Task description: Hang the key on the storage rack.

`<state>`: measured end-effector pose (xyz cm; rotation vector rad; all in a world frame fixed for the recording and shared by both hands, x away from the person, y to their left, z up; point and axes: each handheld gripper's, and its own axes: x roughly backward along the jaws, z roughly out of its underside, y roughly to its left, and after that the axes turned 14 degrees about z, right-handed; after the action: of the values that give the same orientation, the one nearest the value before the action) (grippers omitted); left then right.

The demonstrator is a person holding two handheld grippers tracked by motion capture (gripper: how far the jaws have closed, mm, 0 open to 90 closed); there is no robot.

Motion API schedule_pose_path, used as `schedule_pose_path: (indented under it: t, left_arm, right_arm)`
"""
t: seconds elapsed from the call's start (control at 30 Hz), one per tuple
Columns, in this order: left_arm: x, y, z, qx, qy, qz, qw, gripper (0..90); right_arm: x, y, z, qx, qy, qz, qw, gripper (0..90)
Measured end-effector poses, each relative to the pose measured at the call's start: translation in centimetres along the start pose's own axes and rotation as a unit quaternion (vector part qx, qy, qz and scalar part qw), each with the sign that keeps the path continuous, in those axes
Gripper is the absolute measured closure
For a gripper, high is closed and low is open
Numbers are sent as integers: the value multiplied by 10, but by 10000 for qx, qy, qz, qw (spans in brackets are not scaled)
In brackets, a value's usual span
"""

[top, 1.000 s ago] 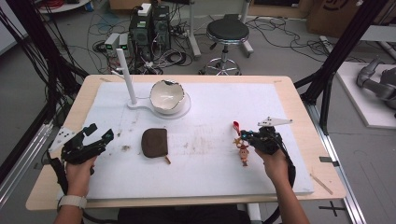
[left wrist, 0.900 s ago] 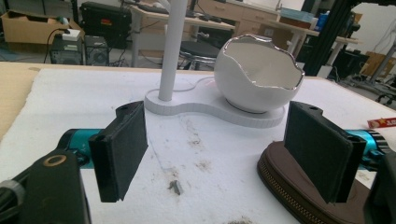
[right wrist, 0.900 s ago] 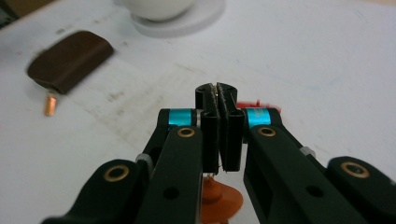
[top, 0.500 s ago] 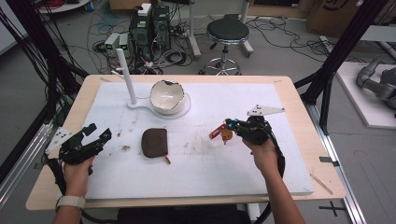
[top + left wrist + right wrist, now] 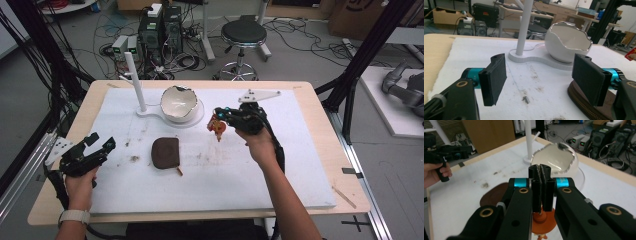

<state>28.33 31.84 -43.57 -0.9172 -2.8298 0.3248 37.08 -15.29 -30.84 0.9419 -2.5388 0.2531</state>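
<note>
My right gripper hangs above the mat just right of the white eggshell-shaped bowl. Its jaws are shut on a small orange-red charm, which dangles under my right gripper as an orange-red charm. A brown zip pouch lies flat at mid-mat. My left gripper rests at the mat's left edge, well left of the pouch. Its jaws have just closed a little but remain wide apart, and my left gripper has nothing between them.
The bowl sits on a white stand base with an upright white post. A white foam mat covers the wooden table. A stool and black frame struts stand beyond the table.
My right gripper has carried the charm up and to the left, from the right part of the mat toward the bowl. The left hand has stayed where it was.
</note>
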Motion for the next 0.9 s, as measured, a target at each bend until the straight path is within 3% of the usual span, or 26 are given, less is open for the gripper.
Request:
schedule_pose_path:
  t: [0.23,0.43,0.7,0.9]
  left_arm:
    - [3,5,1,38,-17,-85,10000,275]
    - [4,8,2,79,-32,-133,9999,275]
    - [7,10,4,63,-2,-156,9999,275]
    - [7,9,5,58,0,-146,9999,275]
  right_arm:
    - [-33,19,-39,85,-137,-323,9993,891]
    - [-66,35,-73,208,-227,-450,9985,891]
    - [-103,48,-101,215,-316,-602,9975,891]
    - [-130,60,-125,412,-300,-732,9960,891]
